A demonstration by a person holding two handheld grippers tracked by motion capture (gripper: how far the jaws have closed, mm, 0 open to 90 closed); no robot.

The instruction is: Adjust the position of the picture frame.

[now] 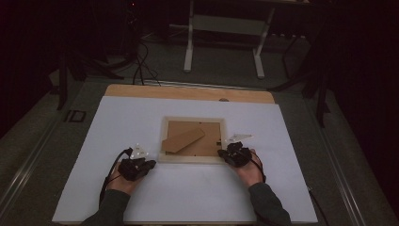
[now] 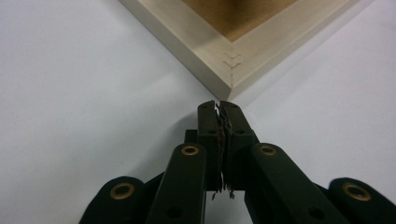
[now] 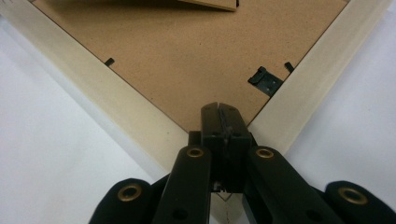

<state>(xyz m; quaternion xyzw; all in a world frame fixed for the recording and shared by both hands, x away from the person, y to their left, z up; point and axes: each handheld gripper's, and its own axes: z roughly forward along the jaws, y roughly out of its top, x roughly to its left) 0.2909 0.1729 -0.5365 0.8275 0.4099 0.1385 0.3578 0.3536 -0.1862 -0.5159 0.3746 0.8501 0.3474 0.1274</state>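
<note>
In the high view, a pale wooden square picture frame point(image 1: 192, 139) lies face down near the middle of the white surface point(image 1: 117, 122), its brown fibreboard backing point(image 1: 209, 143) turned up with a brown cardboard stand flap point(image 1: 183, 140) lying slantwise across it. The left gripper point(image 1: 141, 165), black and held in the person's left hand point(image 1: 120, 181), sits on the surface just beside the frame's near left corner. The right gripper point(image 1: 230, 154), held in the right hand point(image 1: 249, 170), sits at the frame's near right corner.

In the left gripper view, the left gripper point(image 2: 219, 105) has its jaws pressed together with nothing between them; their tips point at the frame's mitred corner point(image 2: 229, 65), close to it but apart.

In the right gripper view, the right gripper point(image 3: 218, 106) likewise has its jaws fully closed and empty, reaching over the frame's corner with the tips above the backing point(image 3: 187, 60). A small black metal hanger clip point(image 3: 265, 80) sits near the frame's inner edge, just beside the tips, and small black retaining tabs point(image 3: 109, 61) sit along the frame's inner edges.
</note>
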